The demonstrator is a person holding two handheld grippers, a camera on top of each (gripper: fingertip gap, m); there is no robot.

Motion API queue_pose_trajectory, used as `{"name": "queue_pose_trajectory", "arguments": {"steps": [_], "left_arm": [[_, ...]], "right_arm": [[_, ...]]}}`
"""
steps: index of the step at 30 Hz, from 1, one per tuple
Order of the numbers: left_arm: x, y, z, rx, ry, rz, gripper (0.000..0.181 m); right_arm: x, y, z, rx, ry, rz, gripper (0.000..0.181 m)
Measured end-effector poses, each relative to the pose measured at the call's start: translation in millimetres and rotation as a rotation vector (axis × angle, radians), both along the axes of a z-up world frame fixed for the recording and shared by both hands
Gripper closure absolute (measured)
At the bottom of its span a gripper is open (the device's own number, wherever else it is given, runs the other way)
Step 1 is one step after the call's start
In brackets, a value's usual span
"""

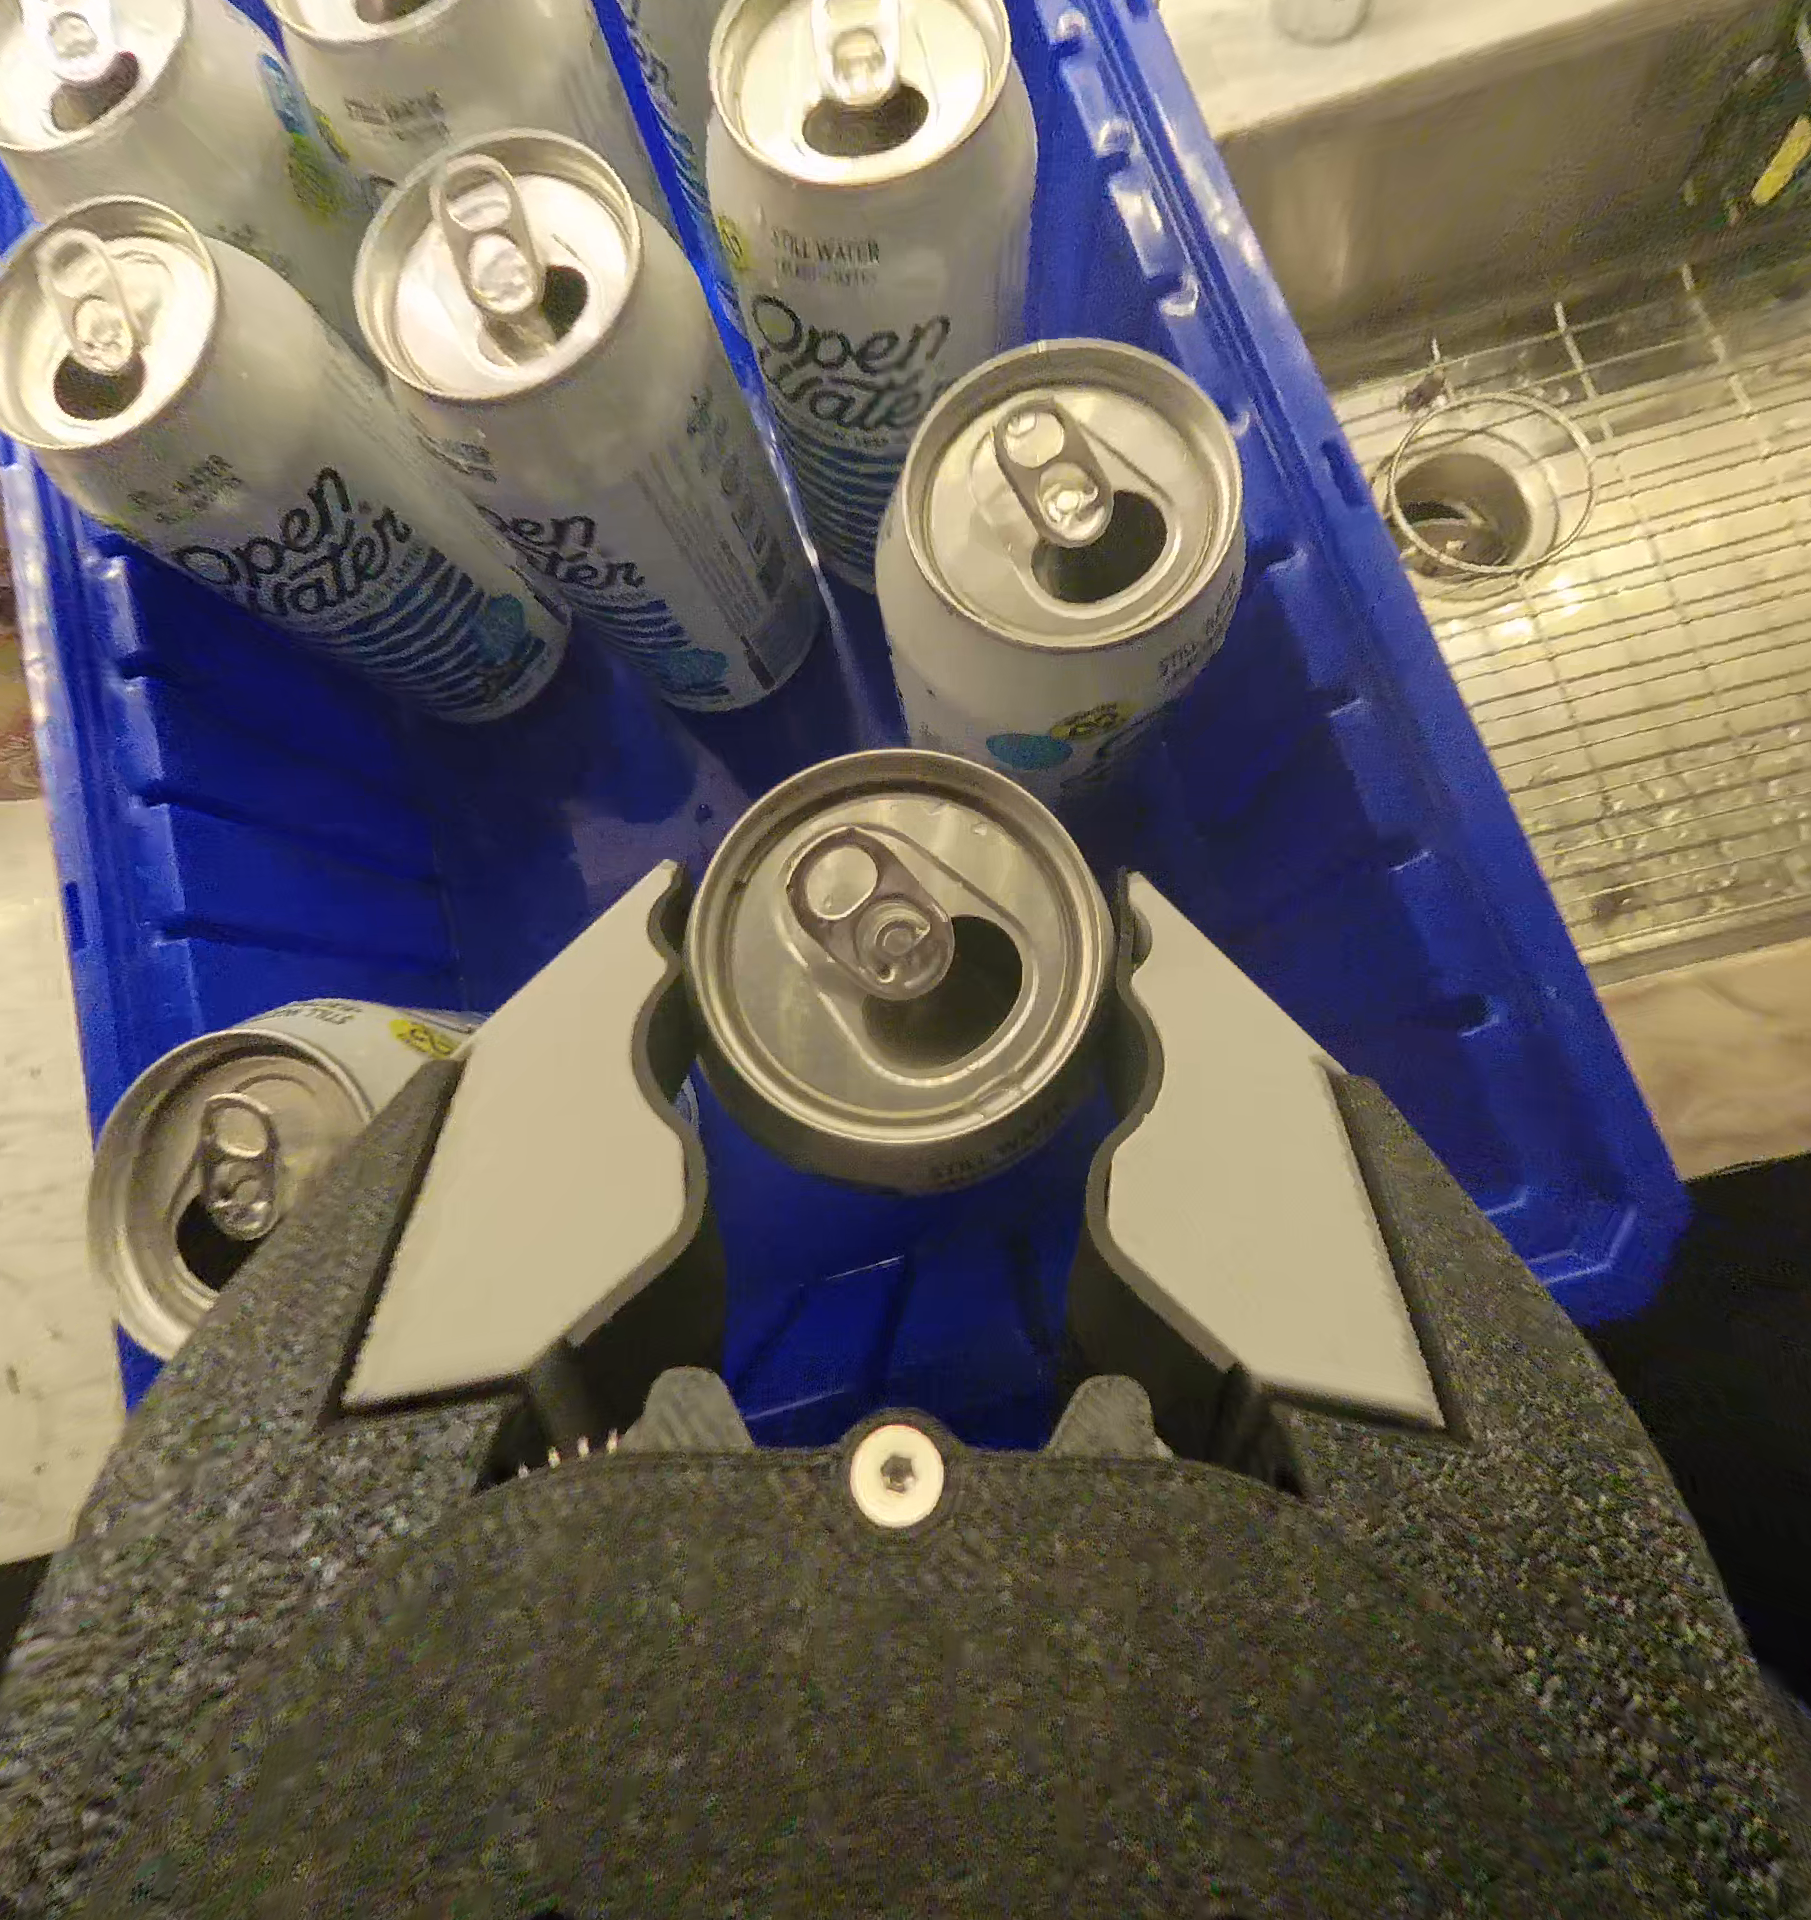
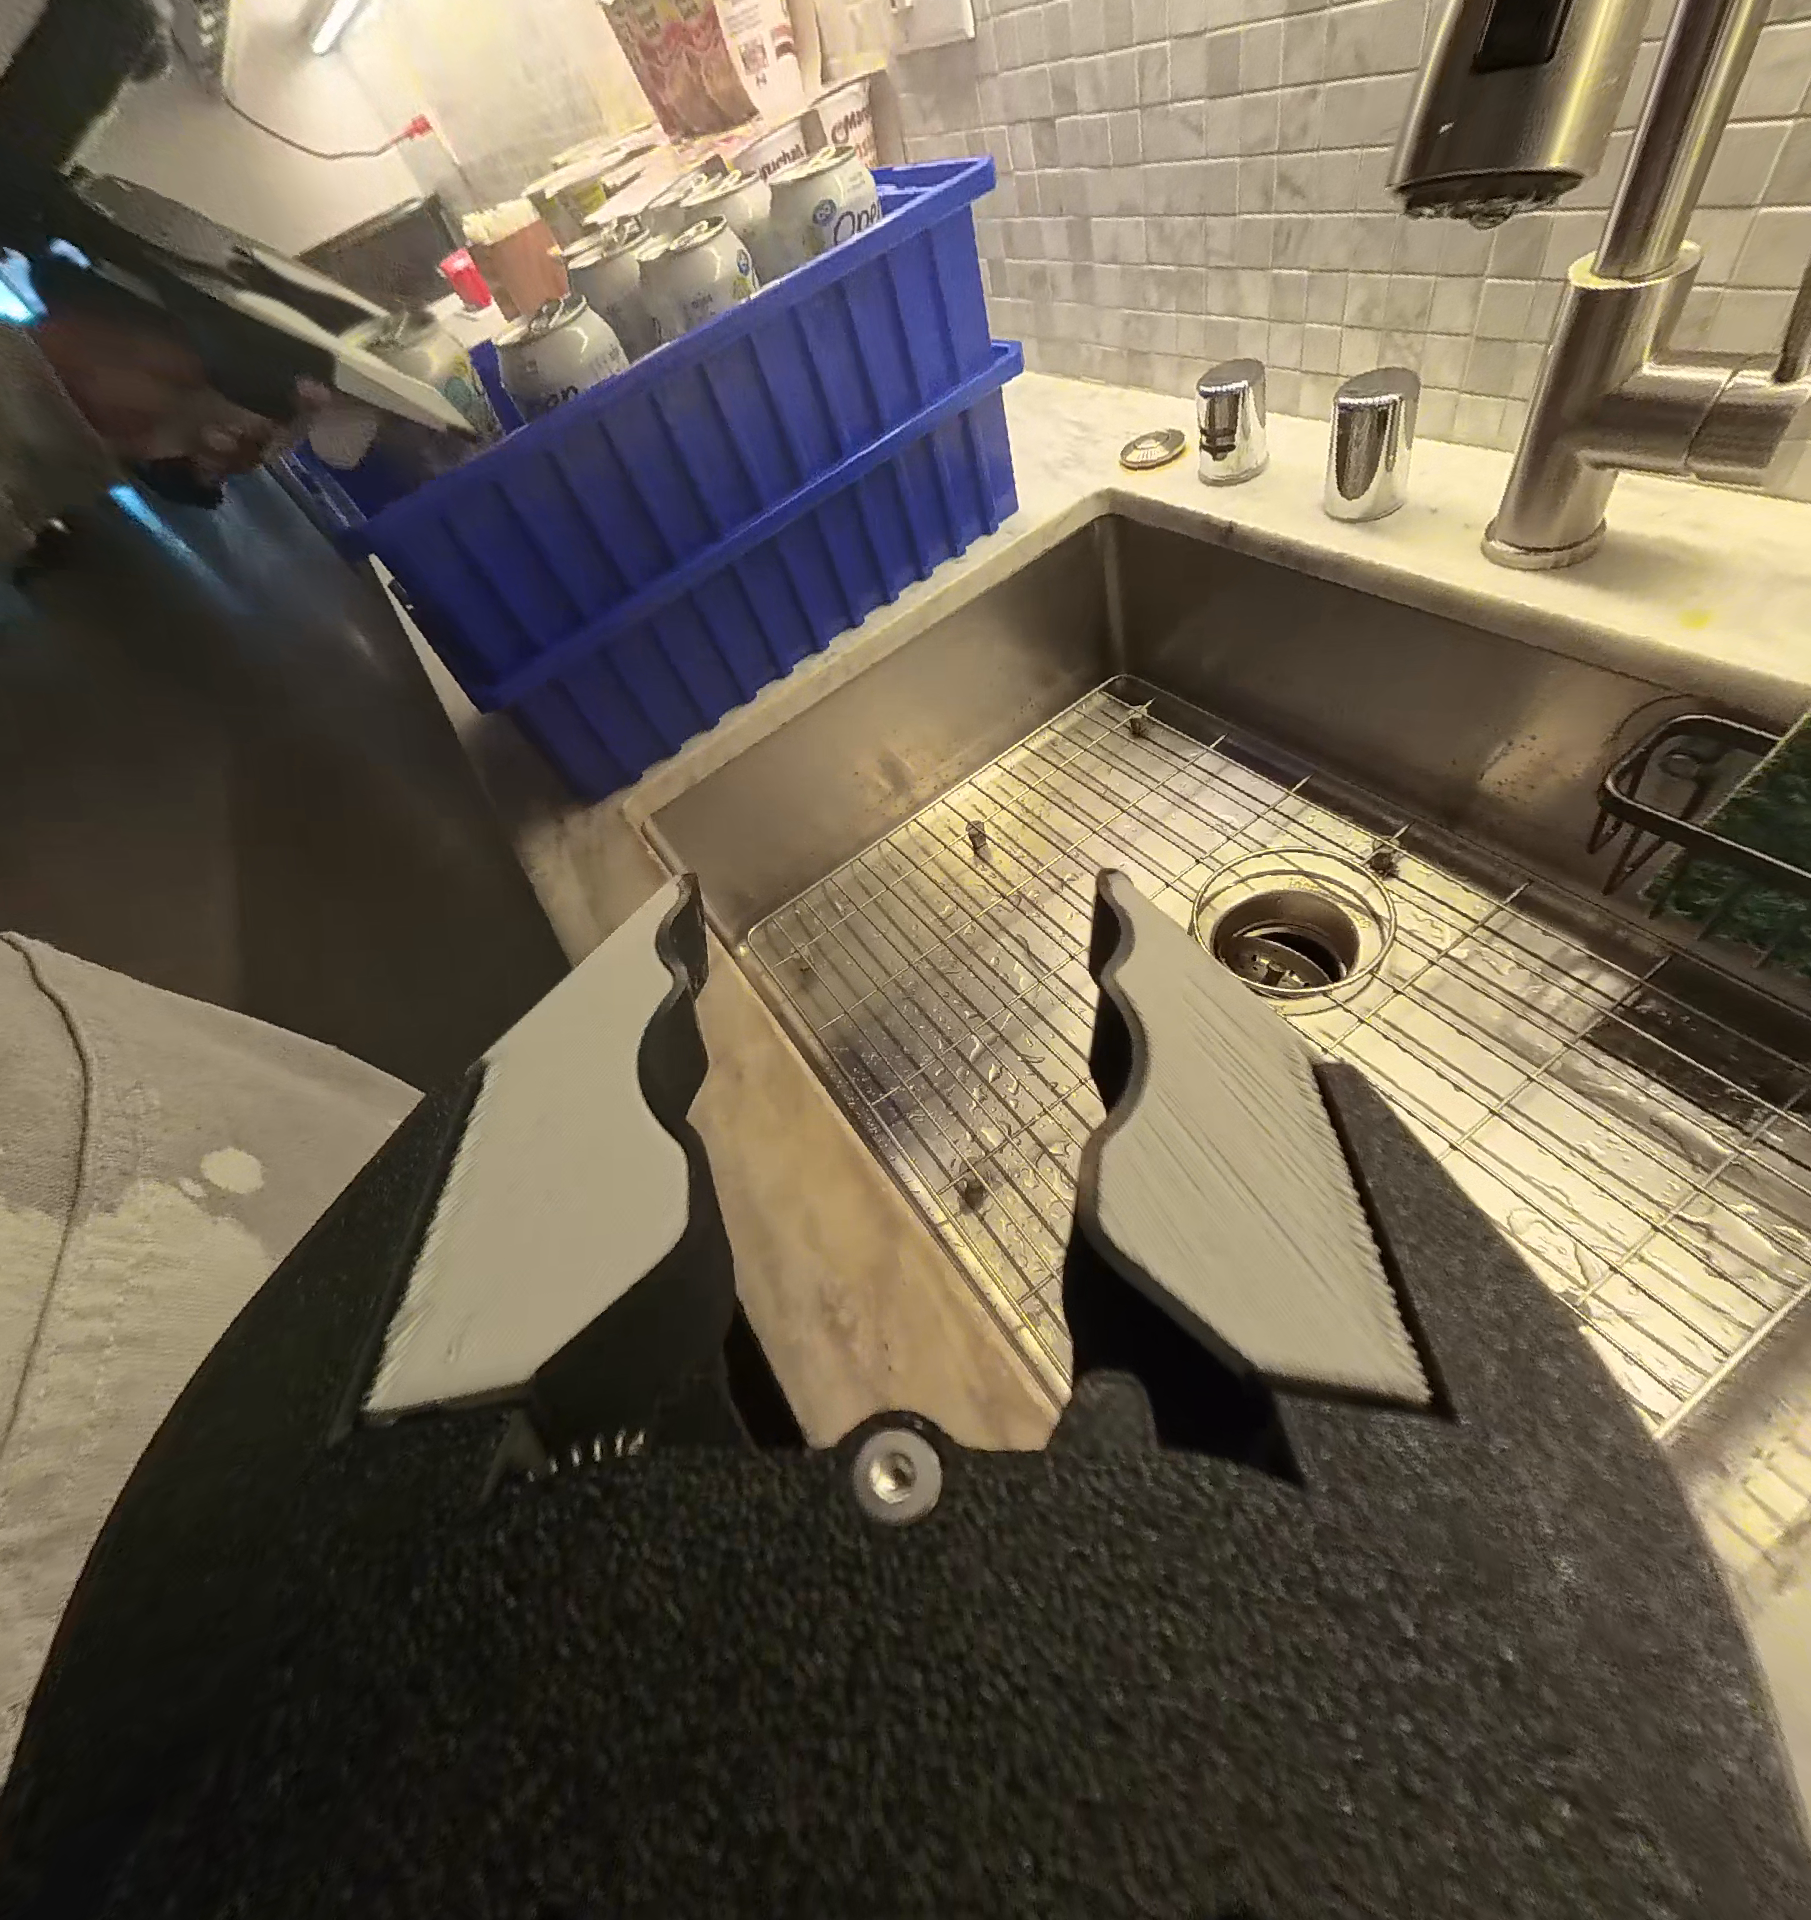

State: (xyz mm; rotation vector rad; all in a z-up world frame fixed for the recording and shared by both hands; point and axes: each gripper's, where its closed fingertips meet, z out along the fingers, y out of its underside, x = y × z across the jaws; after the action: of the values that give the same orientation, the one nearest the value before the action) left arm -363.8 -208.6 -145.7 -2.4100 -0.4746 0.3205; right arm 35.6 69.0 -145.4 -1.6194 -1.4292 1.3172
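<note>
My left gripper (image 1: pixel 901 888) points down into a blue bin (image 1: pixel 1296 935) and is shut on a white opened drink can (image 1: pixel 896 977), one grey finger on each side just below its rim. The can stands higher than the others. Several more opened white cans (image 1: pixel 496 312) stand in the bin, one (image 1: pixel 226 1174) half hidden under my left finger. My right gripper (image 2: pixel 899 883) is open and empty over the front left edge of a steel sink (image 2: pixel 1296 644). The right wrist view shows the left gripper (image 2: pixel 402 384) with its can at the bin's near end.
The bin sits stacked on a second blue bin (image 2: pixel 776 644) on the marble counter left of the sink. A wet wire grid (image 2: pixel 984 1039) and a drain (image 2: pixel 1290 930) lie in the sink. A faucet (image 2: pixel 1607 364), two chrome dispensers (image 2: pixel 1233 416) and a black caddy (image 2: pixel 1690 790) stand at its far and right sides. The left gripper's tips are roughly 50 cm from the right gripper's.
</note>
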Motion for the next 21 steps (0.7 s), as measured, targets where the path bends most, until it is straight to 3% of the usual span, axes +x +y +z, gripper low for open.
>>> {"name": "queue_pose_trajectory", "arguments": {"steps": [4, 13, 21], "left_arm": [[3.5, 2.8, -16.7, -0.015, -0.021, -0.046, 0.100], [5.2, -15.6, -21.3, -0.092, -0.058, -0.135, 0.098], [8.4, -22.4, -3.3, -0.259, -0.061, -0.260, 0.097]], "right_arm": [[-3.3, -5.3, -3.6, -0.010, -0.027, 0.017, 0.107], [-9.2, -15.1, -10.1, -0.004, -0.054, 0.056, 0.107], [-16.5, -23.0, -12.2, 0.009, -0.077, 0.119, 0.107]]}}
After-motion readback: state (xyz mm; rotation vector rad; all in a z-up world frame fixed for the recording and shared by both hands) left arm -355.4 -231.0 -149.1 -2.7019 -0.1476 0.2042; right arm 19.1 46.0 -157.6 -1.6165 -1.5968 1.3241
